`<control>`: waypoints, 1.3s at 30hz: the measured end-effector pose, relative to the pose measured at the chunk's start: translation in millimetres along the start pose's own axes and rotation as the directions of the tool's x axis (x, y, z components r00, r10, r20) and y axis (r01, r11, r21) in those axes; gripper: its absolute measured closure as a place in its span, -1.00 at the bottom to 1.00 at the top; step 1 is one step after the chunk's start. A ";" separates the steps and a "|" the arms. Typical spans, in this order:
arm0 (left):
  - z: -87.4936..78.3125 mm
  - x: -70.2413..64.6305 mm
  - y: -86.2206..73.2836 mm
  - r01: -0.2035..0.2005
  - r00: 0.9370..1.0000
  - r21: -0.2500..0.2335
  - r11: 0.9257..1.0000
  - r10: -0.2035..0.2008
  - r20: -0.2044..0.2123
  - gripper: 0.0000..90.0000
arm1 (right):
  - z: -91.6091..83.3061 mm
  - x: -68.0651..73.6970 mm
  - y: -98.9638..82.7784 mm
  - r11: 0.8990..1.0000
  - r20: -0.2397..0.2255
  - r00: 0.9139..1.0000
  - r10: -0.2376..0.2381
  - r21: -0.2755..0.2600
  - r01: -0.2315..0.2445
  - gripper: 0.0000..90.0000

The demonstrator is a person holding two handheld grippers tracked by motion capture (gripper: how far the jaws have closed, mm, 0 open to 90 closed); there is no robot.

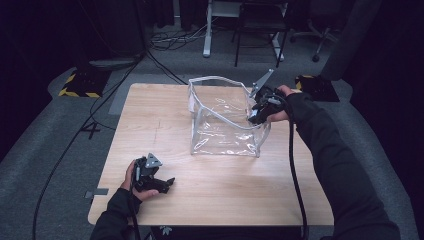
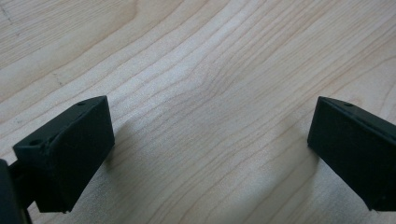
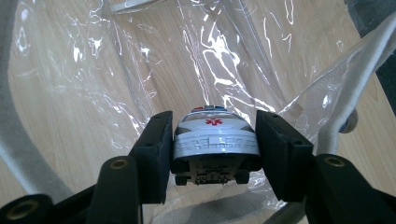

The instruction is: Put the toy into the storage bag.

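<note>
The wooden table (image 1: 150, 115) carries one landmark: a clear plastic bag (image 1: 222, 130) with white trim, standing open-topped toward the far right of the tabletop. Everything below is placed against that bag.

The right gripper (image 3: 215, 140) sits at the bag's right rim, pointing into its mouth; its jaws are clamped on the sides of a white toy ambulance car (image 3: 215, 137), red star of life on the hood, lights on the roof. In the right gripper view the toy hangs over the bag's interior, wheels toward the camera, not yet resting on the bottom.

The left gripper (image 1: 152, 177) rests on the table well in front of the bag and to its left, jaws spread wide with nothing between them, only bare wood grain.

Risks, biggest first:
- The bag is soft and unsupported. With the left gripper away from it, a push from the right gripper on the rim could fold the wall inward or slide the whole bag across the table.
- The white trim (image 3: 348, 70) runs just beside the right-hand jaw; the jaw may snag on it when pulling out and drag the bag along.
- The toy is held by smooth curved sides, so it could slip or pivot nose-down and land on its roof.
</note>
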State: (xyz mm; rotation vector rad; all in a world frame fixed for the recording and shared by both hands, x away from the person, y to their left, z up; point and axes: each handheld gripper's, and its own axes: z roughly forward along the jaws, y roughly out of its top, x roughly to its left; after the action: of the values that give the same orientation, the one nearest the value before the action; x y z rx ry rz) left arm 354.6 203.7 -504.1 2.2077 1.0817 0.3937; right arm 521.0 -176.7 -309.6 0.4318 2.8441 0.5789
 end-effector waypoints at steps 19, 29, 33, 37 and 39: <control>0.1 0.0 0.0 0.001 1.000 0.000 1.000 -0.001 0.002 -0.98 | 3.7 -1.9 -0.7 0.997 0.006 1.000 -0.014 -0.081 0.015 -0.01; -0.1 0.3 0.1 -0.003 1.000 0.003 1.000 0.003 -0.001 -0.99 | 1.7 1.5 -4.0 0.994 -0.018 0.999 0.042 -0.098 -0.044 -0.01; -0.1 0.2 0.1 -0.003 1.000 0.002 1.000 0.003 -0.001 -0.99 | 1.6 1.9 -5.3 0.992 -0.020 0.999 0.041 -0.122 -0.043 -0.01; 0.0 0.1 0.1 -0.001 1.000 0.001 1.000 0.001 -0.001 -0.99 | 1.2 1.8 -6.3 0.988 -0.006 1.000 0.025 -0.151 -0.026 -0.04; -0.1 0.2 0.1 -0.003 1.000 0.002 1.000 0.003 -0.002 -0.99 | 0.1 3.0 -7.0 0.986 -0.002 1.000 0.029 -0.166 -0.029 -0.05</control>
State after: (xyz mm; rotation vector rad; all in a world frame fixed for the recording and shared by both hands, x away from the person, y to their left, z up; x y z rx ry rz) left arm 354.8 203.9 -504.0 2.2114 1.0805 0.3958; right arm 516.6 -181.9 -313.0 0.4436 2.7647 0.8131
